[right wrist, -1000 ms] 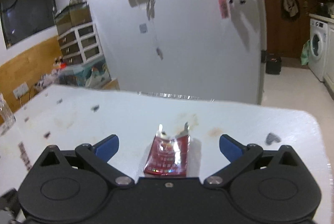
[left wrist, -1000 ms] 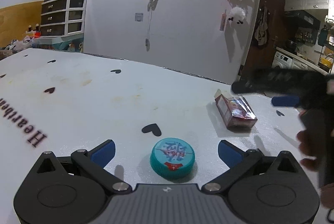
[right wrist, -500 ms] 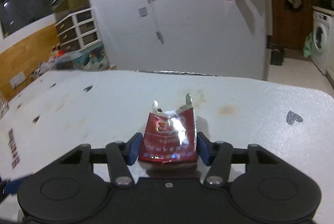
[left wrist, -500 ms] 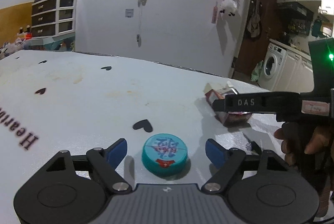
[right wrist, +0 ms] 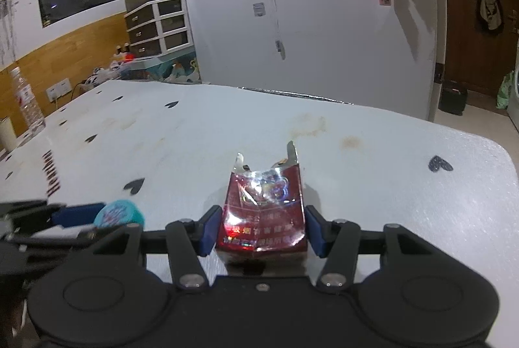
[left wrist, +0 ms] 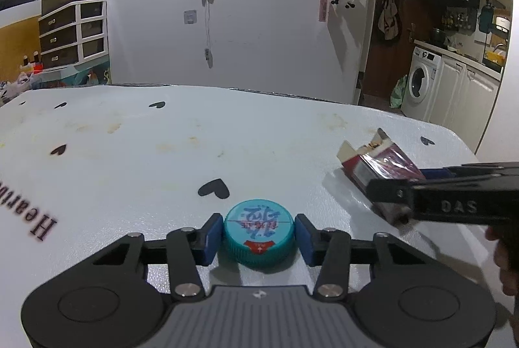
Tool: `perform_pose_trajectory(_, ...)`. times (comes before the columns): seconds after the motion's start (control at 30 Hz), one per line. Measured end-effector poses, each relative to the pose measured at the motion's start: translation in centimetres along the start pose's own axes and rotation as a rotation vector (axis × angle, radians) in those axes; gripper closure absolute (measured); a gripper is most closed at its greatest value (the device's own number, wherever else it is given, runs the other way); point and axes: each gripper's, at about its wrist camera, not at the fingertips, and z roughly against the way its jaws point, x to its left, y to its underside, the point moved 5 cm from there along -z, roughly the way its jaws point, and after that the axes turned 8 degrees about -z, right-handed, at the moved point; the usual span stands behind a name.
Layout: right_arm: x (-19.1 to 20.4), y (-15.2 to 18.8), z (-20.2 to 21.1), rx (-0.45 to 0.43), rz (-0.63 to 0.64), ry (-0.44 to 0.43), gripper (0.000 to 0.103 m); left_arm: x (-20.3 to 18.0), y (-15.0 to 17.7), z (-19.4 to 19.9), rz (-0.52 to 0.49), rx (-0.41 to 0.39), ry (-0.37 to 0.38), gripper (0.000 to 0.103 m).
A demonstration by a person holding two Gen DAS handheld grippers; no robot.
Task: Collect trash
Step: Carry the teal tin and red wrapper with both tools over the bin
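Your left gripper (left wrist: 259,234) has its two blue pads pressed against the sides of the teal bottle cap (left wrist: 259,231), which sits on the white table (left wrist: 259,133) squarely between them, printed top facing up. Just ahead of that cap, slightly to its left, a black heart mark (left wrist: 214,188) is printed on the tabletop. Off to the right of your left gripper, the right gripper comes into view from the side as a black bar, with the red cigarette pack (left wrist: 382,167) beyond it.

Your right gripper (right wrist: 262,229) is likewise closed in on that red cigarette pack (right wrist: 264,215): both blue pads touch its sides near its closer end, and the crumpled, shiny pack lies flat on the table (right wrist: 389,179) with its torn-open end pointing away from you. To the left of this gripper, the teal bottle cap (right wrist: 118,213) shows beside one blue finger of your left gripper (right wrist: 78,214).

Farther ahead, brownish stains (right wrist: 308,125) mark the tabletop, and a black heart (right wrist: 439,164) sits out to the right. Far to the left, a clear plastic bottle (right wrist: 27,103) stands upright at the table's edge.
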Motion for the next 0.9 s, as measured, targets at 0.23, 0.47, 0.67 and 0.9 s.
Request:
perform_pose_trajectory(0.23,-0.3,0.7,1.9,-0.032,0.028,0.012,0.049,-0.1,0.2,0.9,-0.003,-0.028,-0.037,0.054)
perform_pose_trajectory(0.47,-1.2,1.0,4.7,-0.090,0.038,0.025,0.049,-1.1,-0.2,2.9,0.004,-0.080,-0.053,0.054)
perform_pose_trajectory(0.67,-2.9,0.9,7.8,-0.140,0.034,0.037,0.049,-2.7,0.0,4.3,0.000,-0.104,-0.053,0.054)
perform_pose_trajectory(0.9,-5.6,1.7,11.6,-0.171,0.026,0.070,0.048,-6.2,-0.2,6.6,-0.008,-0.147,-0.013,0.054)
